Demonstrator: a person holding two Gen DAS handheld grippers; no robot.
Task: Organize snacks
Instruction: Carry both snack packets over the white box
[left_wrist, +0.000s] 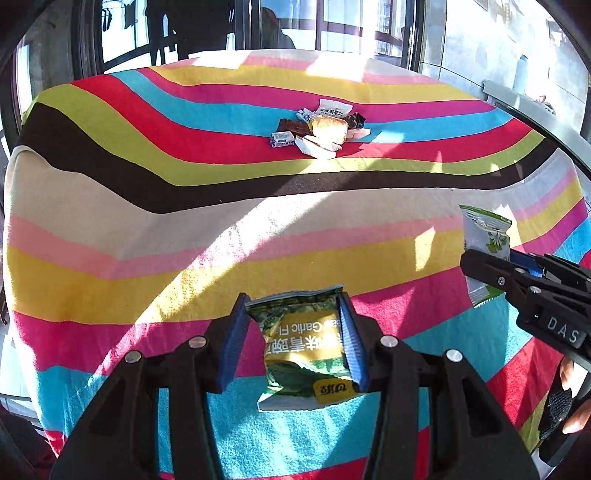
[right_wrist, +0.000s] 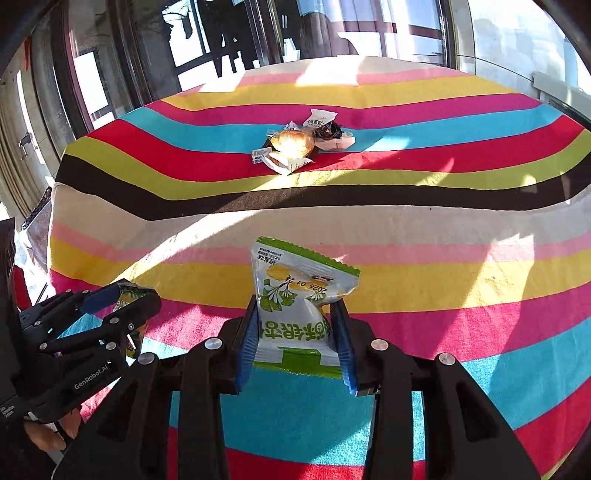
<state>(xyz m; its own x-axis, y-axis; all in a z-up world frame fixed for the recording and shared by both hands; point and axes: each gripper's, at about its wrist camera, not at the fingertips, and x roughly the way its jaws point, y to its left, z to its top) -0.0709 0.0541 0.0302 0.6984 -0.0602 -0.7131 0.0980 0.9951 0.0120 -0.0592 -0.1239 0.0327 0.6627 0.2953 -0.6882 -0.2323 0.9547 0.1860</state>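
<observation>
Left claw (left_wrist: 295, 332) grips a green-yellow packet (left_wrist: 308, 354); right claw (right_wrist: 295, 339) grips a white-green packet (right_wrist: 295, 295).

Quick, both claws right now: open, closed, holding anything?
Left claw: closed on the dark green snack packet.
Right claw: closed on the white and green snack packet.
</observation>
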